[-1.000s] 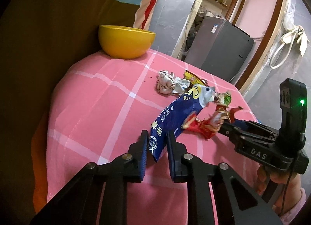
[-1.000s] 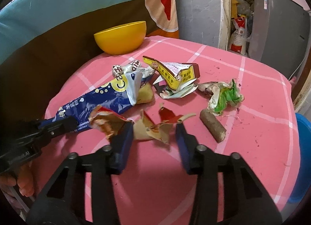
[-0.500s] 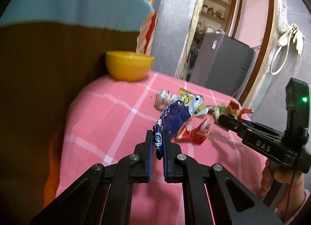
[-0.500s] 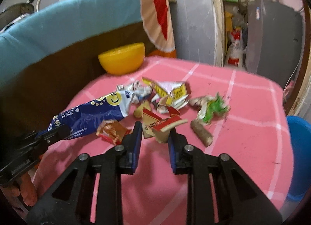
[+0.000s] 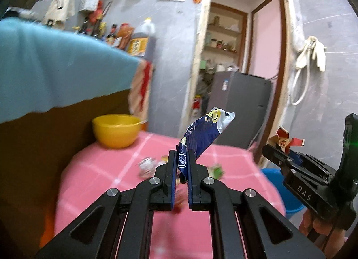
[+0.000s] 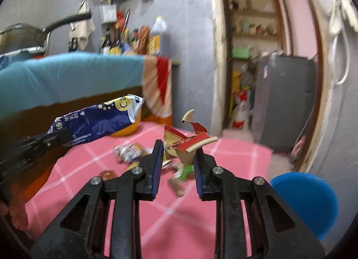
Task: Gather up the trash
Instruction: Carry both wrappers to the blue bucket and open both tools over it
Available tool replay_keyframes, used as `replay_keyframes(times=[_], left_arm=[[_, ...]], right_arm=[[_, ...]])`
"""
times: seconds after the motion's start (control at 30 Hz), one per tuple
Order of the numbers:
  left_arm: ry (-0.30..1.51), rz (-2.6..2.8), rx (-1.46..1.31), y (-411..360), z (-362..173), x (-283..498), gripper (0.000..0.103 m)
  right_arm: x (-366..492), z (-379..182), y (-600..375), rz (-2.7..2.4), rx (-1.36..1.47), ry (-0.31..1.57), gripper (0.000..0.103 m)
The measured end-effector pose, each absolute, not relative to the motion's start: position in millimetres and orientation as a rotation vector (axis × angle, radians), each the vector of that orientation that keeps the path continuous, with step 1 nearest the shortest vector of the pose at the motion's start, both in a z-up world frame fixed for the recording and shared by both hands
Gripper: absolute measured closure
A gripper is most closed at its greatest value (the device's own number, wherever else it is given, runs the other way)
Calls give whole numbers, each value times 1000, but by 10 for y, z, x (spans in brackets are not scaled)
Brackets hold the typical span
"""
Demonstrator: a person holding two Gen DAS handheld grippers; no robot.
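The collecting is under way but far from done, judging by how things lie. The left gripper (image 5: pixel 181 162) is clenched on the lower end of a blue snack bag (image 5: pixel 201 134), which stands up off the table and leans to the right. The right gripper (image 6: pixel 178 159) is clamped on a torn red-and-tan cardboard wrapper (image 6: pixel 186 144), also held clear of the pink checked tablecloth (image 6: pixel 179 221). Neither piece has reached a bin. A blue bucket (image 6: pixel 306 200) sits low on the near right beyond the table edge — probably where the trash is meant to go, though the pictures do not prove it.

Left on the cloth, in the blurred cluster at the middle of the table:
- one crumpled silver-and-white wrapper (image 6: pixel 127 152) on the left
- one green scrap (image 6: pixel 186 170), partly hidden between the right gripper's fingers
- one small brown-orange wrapper (image 6: pixel 107 173) nearer the left edge
- one brown stick-like piece (image 6: pixel 176 186) near the green scrap
- some yellow packaging behind the fingers — too blurred to count

So two pieces are in hand, one per gripper, and at least four lie loose. There is one yellow bowl (image 5: pixel 116 130) at the far left of the table, which looks like no trash, and one bucket.
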State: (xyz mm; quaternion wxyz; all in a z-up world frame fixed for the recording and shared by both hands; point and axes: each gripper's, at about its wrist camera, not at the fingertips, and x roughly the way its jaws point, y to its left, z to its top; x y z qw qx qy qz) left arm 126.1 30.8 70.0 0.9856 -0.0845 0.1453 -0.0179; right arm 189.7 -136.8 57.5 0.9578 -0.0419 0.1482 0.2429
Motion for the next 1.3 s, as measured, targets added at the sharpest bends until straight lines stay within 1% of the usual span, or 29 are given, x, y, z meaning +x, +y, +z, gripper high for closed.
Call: replay_keyframes(times=[0.13,0.27,0.5,0.7,1.03,1.07,1.13,1.17,1.2,1.27,1.3], left_arm=[[259,-101,-162,-4,804,1404,97],[268,-180,-163,-388,882,1588,97],[343,-313,-171,-1024,841,1994,97],[482,-374,-199,-1447,636,2463,97],[716,-399,-256,-1717,304,3095,96],[729,-401,-262,-1723,267,3107,95],[766,-405,-266,-1723,215,3186,93],[779,-403,-267,-1712,210,3207,93],[791,-404,-272,-1703,201,3214,90],[812,-410,-289,-1675,185,3242,85],[817,-409,-295,-1650,181,3249,81]], right_arm=[[1884,701,-1658,415,-72,250,74],[1917,762,-2009,323,-46,235,74],[2059,669,-2658,151,9,305,74],[2280,449,-3164,53,64,431,74],[2578,219,-3535,35,146,577,73],[2588,206,-3543,29,146,583,72],[2644,174,-3577,26,157,596,67],[2674,166,-3601,24,163,600,62],[2684,155,-3622,21,172,603,59],[2687,149,-3636,15,182,607,57],[2680,152,-3640,13,186,606,55]])
